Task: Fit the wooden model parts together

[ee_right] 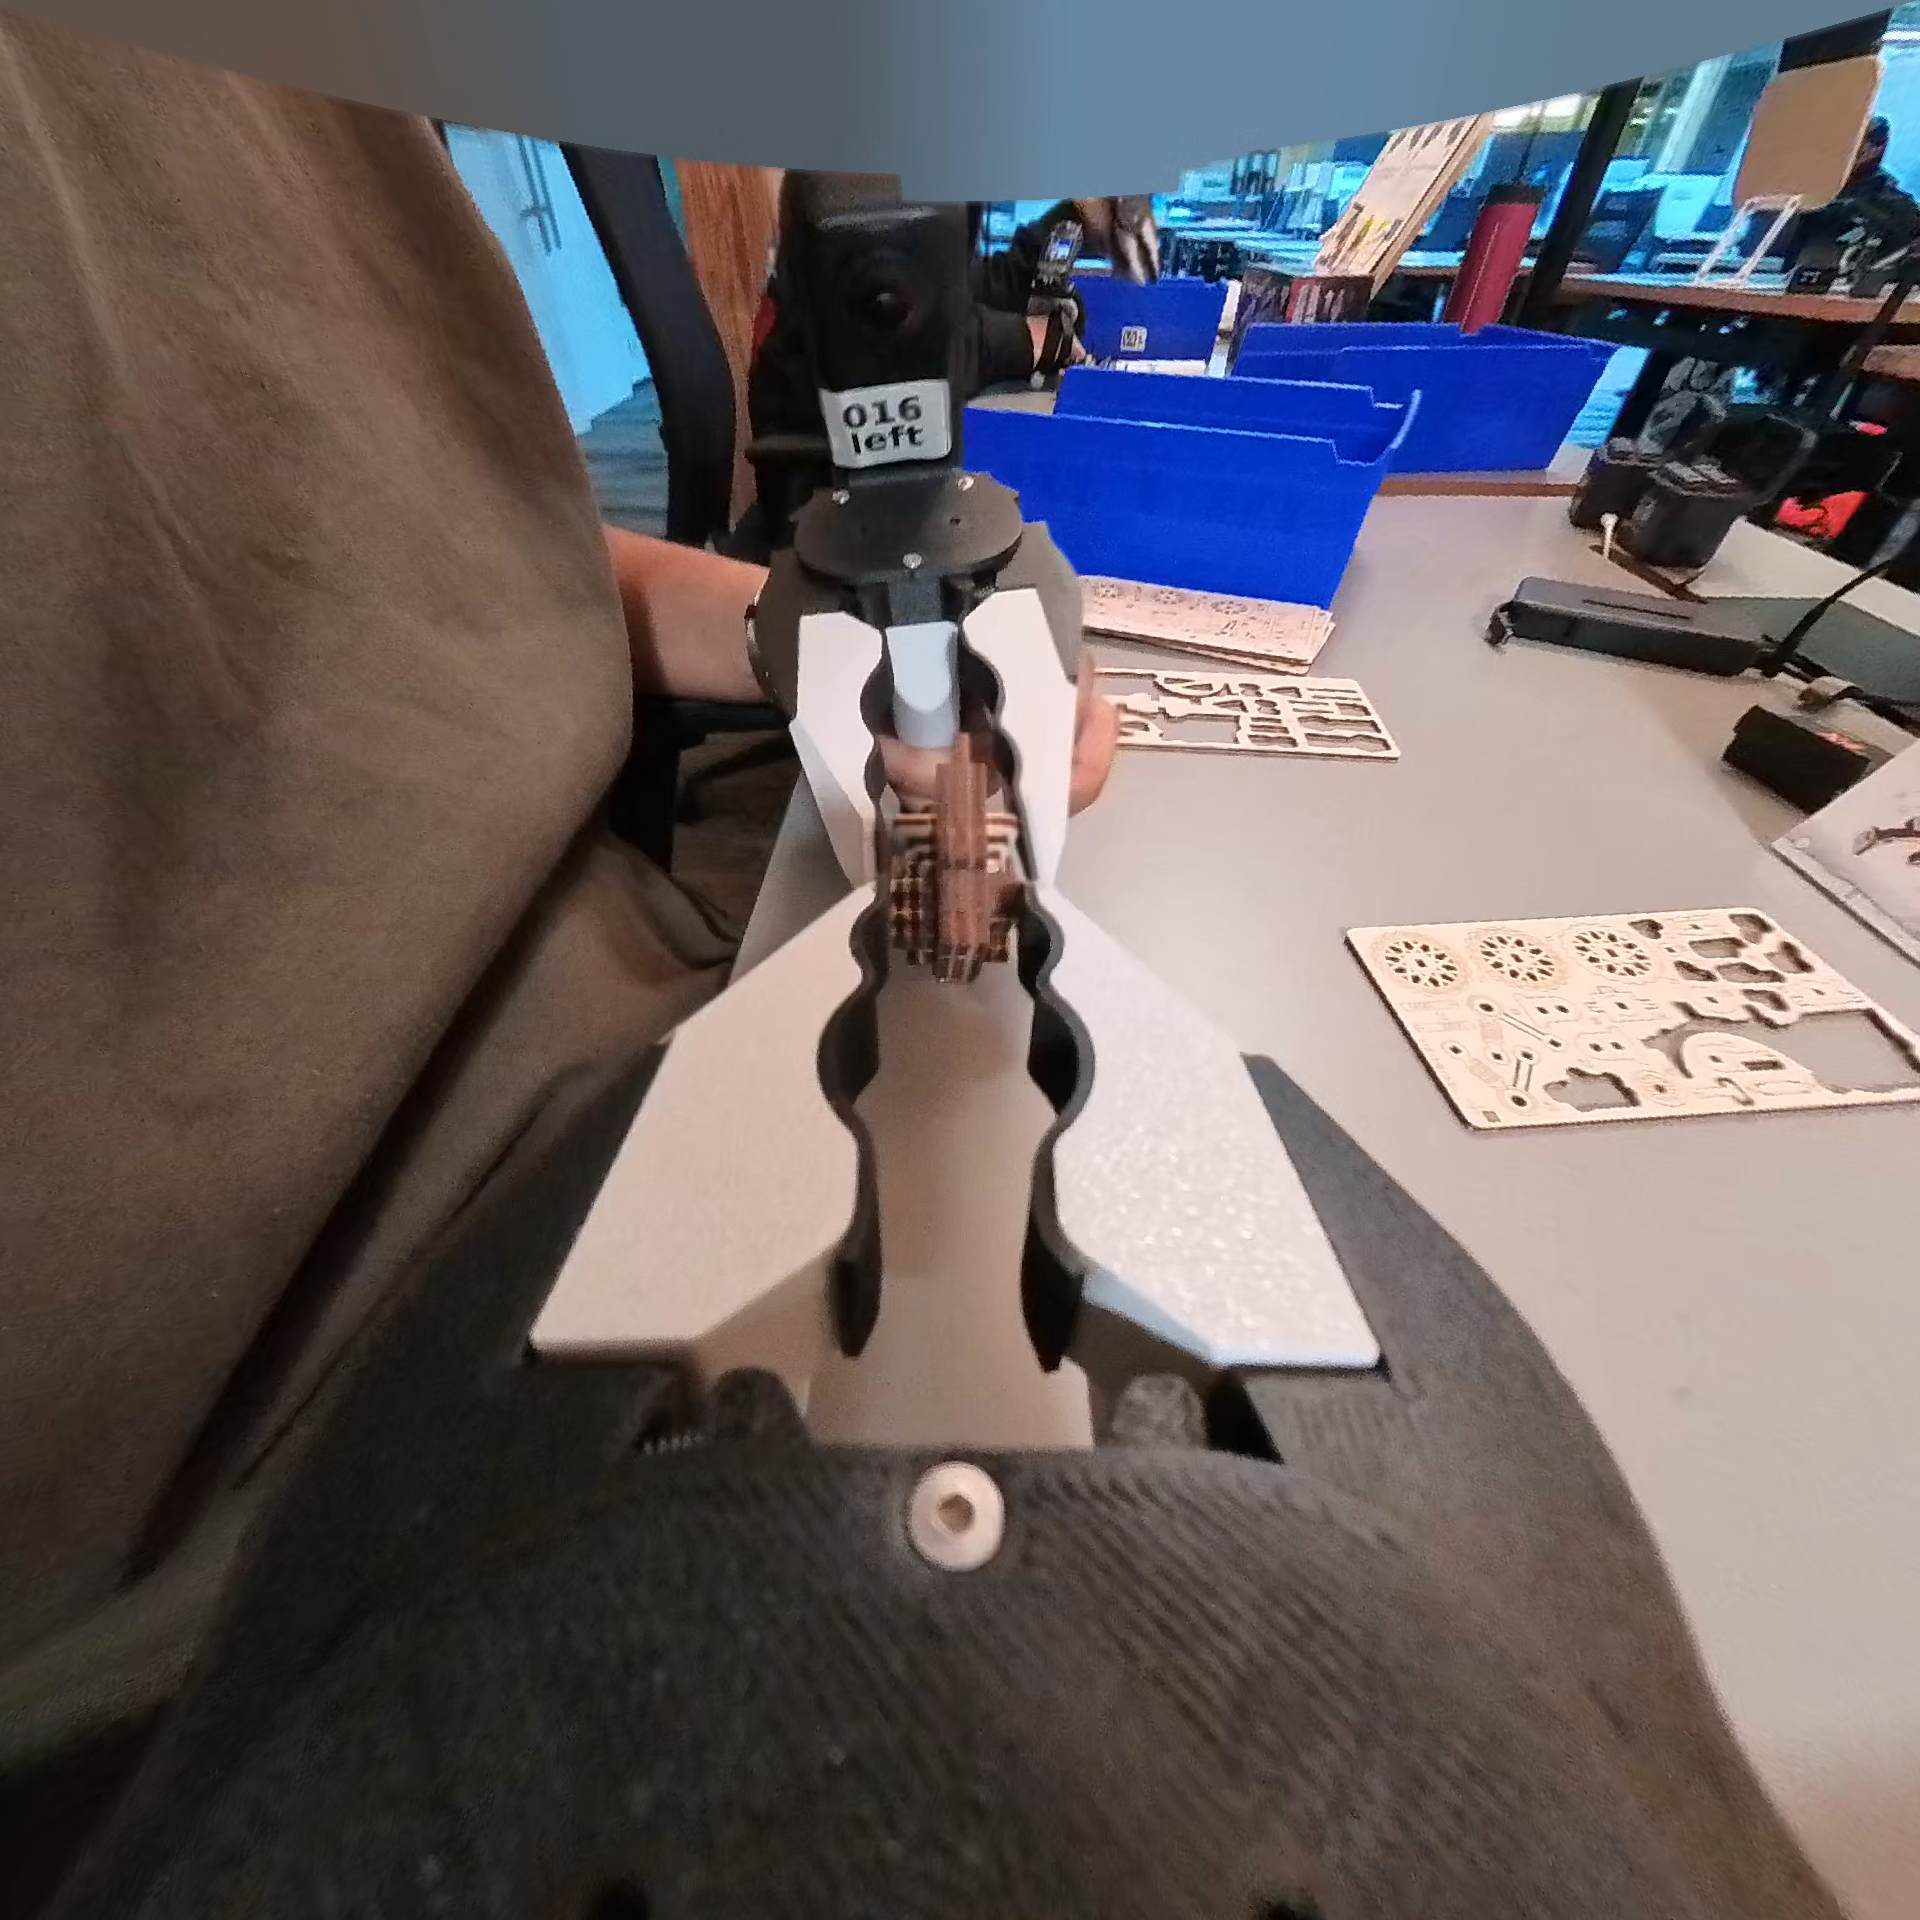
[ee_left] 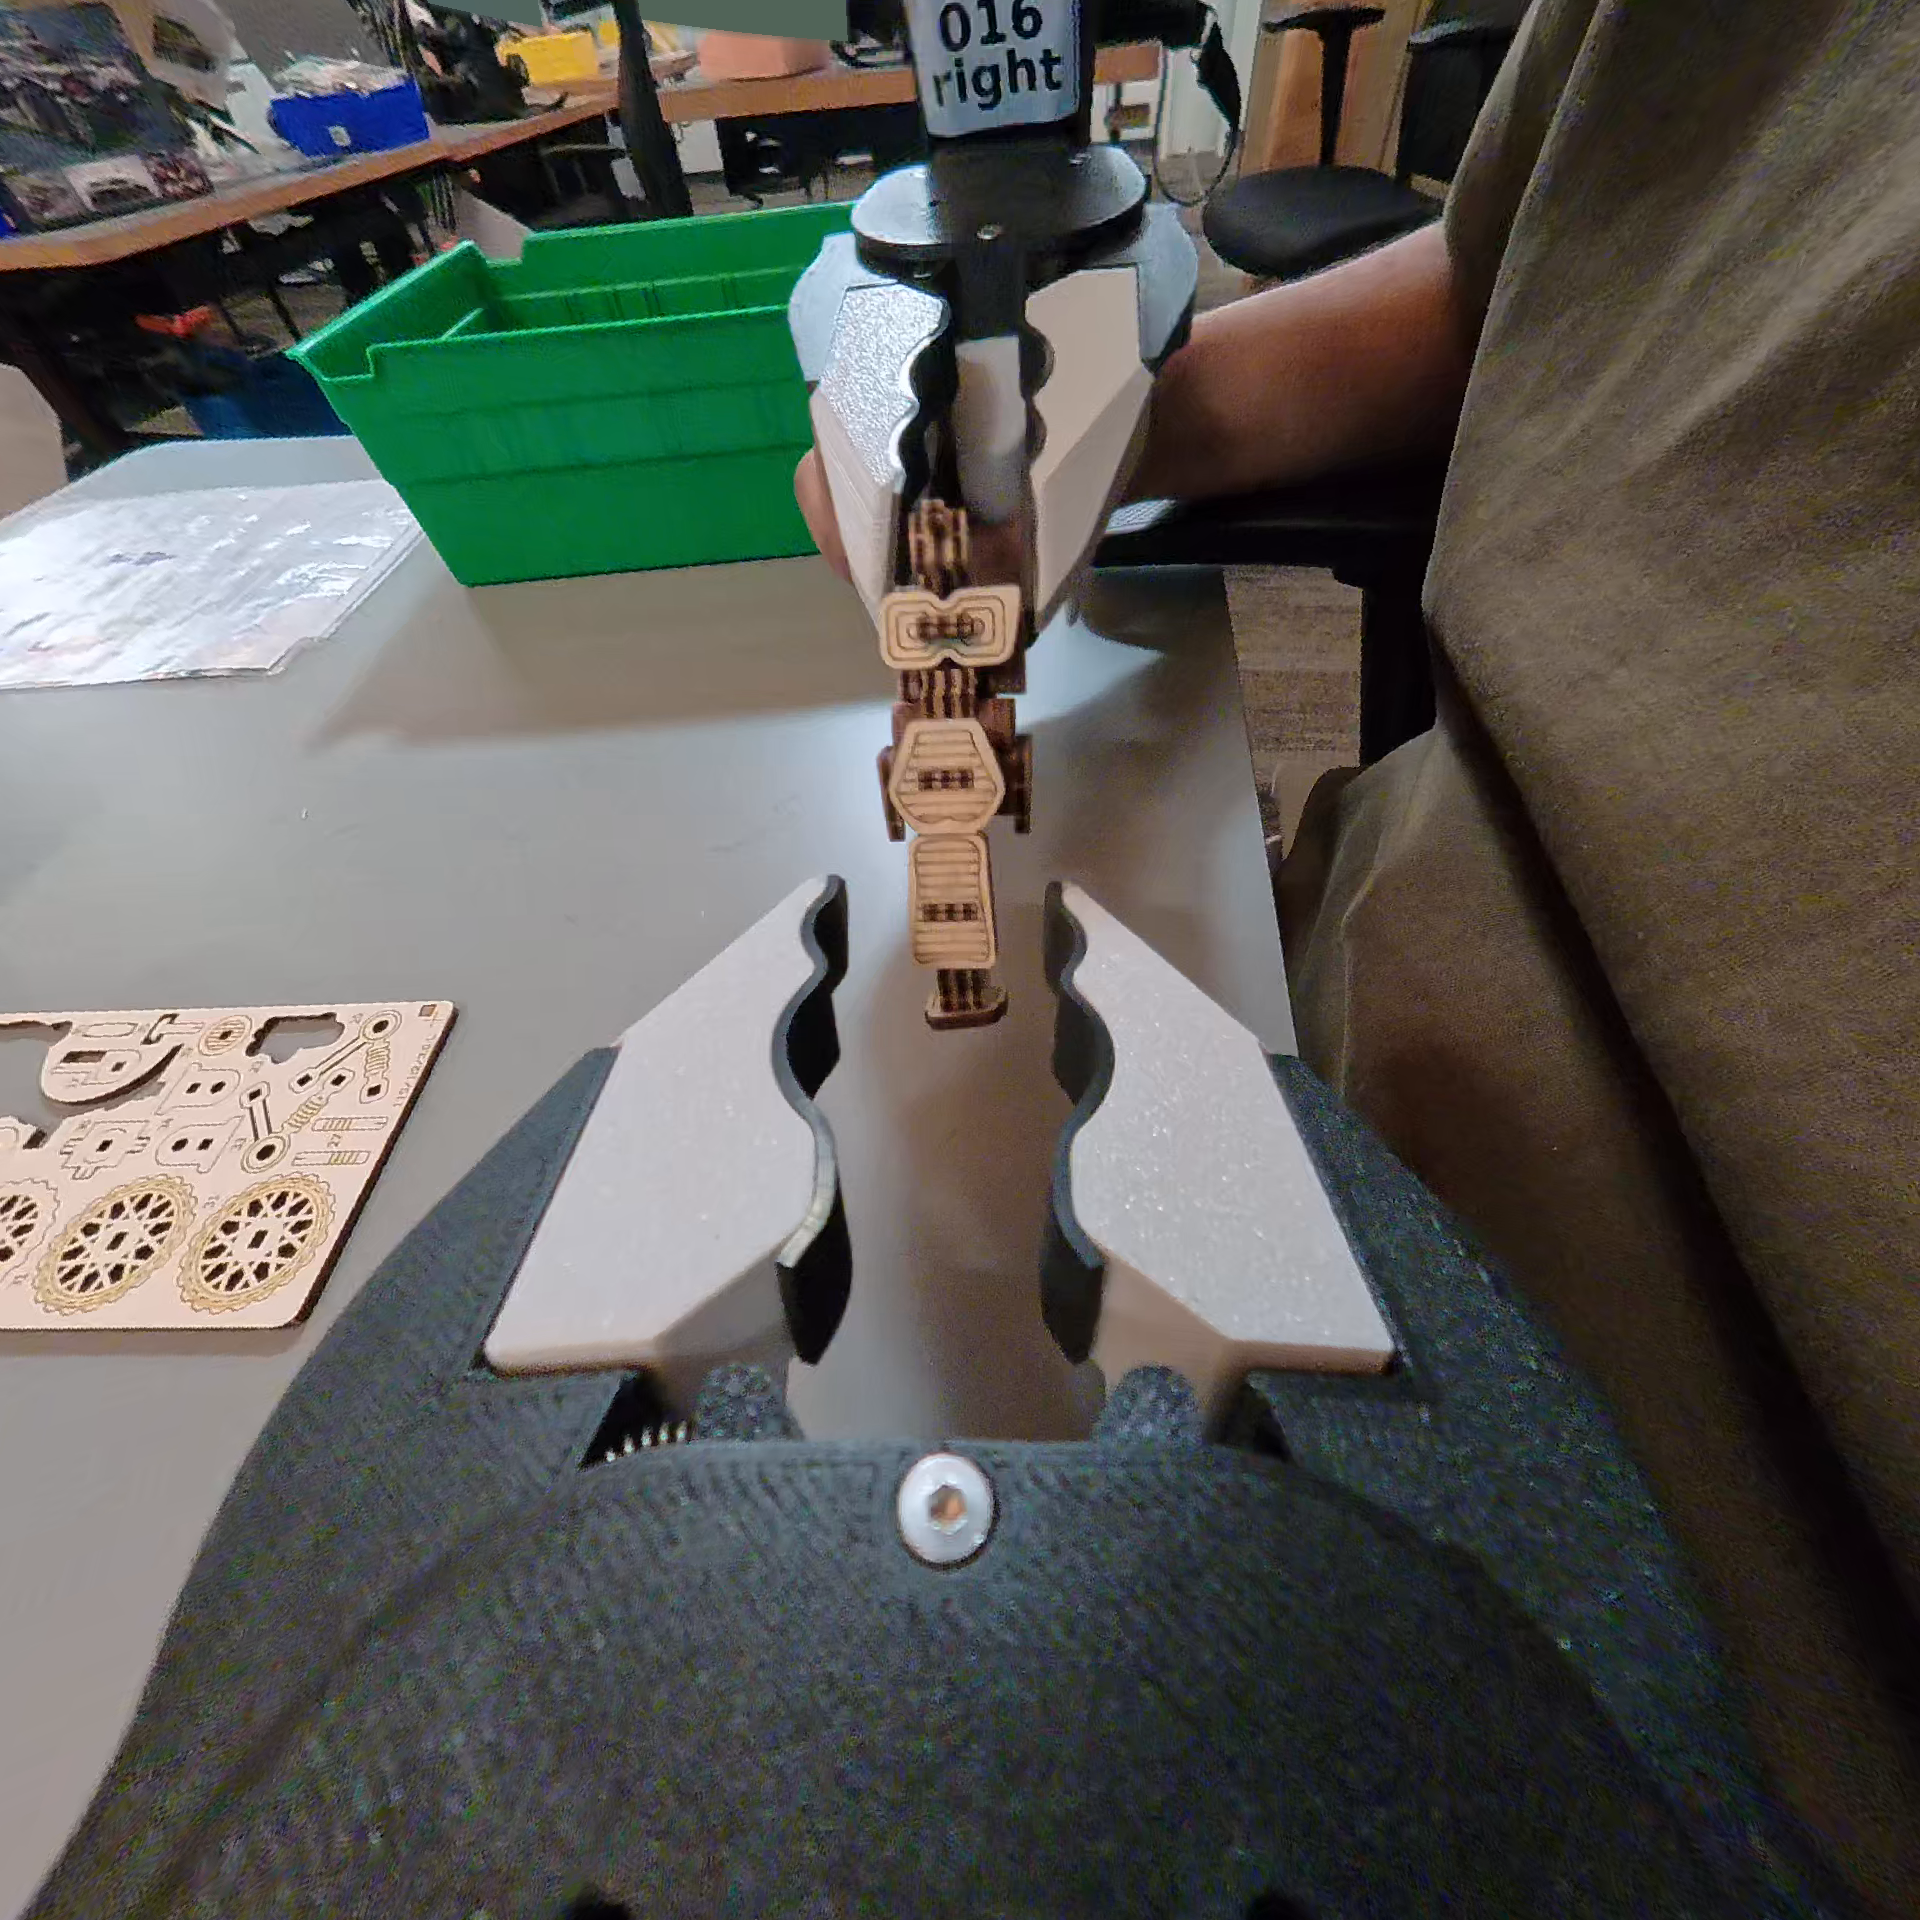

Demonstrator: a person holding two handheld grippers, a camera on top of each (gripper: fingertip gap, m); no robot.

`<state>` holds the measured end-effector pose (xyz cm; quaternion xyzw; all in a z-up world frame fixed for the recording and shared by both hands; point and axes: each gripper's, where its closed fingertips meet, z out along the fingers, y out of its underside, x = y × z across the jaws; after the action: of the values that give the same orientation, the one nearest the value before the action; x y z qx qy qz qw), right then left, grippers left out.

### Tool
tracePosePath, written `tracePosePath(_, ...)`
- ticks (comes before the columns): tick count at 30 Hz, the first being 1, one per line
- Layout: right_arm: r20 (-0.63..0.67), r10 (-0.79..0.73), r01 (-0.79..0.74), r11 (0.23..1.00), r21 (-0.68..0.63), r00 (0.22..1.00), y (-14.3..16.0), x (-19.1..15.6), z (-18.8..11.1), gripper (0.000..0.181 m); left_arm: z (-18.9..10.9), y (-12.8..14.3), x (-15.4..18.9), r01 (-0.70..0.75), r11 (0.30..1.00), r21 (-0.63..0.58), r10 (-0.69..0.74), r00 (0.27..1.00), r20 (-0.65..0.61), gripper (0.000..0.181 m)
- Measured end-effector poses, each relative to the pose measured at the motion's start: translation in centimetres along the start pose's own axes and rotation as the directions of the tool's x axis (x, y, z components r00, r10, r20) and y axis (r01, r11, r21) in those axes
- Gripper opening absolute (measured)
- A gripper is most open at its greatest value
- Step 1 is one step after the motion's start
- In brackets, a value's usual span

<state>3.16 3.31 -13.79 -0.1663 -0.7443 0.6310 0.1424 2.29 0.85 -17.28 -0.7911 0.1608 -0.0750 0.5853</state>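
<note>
A partly built wooden model [ee_left: 948,779], a narrow stack of engraved plates on a dark slotted spine, hangs over the grey table [ee_left: 520,831]. My right gripper [ee_left: 961,613] is shut on its upper end. In the right wrist view, the model [ee_right: 951,894] sits between the right gripper's [ee_right: 956,914] fingertips. My left gripper [ee_left: 945,899] is open, one fingertip on each side of the model's lower end, with a gap on both sides. It also shows in the right wrist view [ee_right: 951,868], facing the right gripper.
A wooden sheet of unpunched parts [ee_left: 208,1164] lies left of the left gripper and also shows in the right wrist view [ee_right: 1631,1018]. A green bin [ee_left: 582,416] stands behind it. Another sheet [ee_right: 1247,717], blue bins [ee_right: 1195,488] and black devices [ee_right: 1621,623] sit farther off. The person's torso [ee_left: 1662,935] is close by.
</note>
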Motion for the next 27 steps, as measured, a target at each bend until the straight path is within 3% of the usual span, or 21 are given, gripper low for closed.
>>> tracePosePath(6,-0.006,0.032,-0.032,0.999,0.018,0.999,-0.1,0.5,-0.2,0.022,-0.2,-0.2,-0.3,0.002,1.0,0.021,-0.002,1.0,0.013,0.015)
tracePosePath(12,-0.029,0.022,-0.023,0.999,-0.026,0.999,1.0,0.9,-0.1,0.022,-0.6,-0.2,-1.1,0.006,0.999,0.031,-0.007,0.999,0.05,0.013)
tracePosePath(27,-0.066,0.029,-0.052,0.927,-0.371,0.997,7.9,1.6,0.7,0.021,0.6,2.7,-1.0,-0.007,0.989,-0.151,0.015,0.999,0.051,0.013)
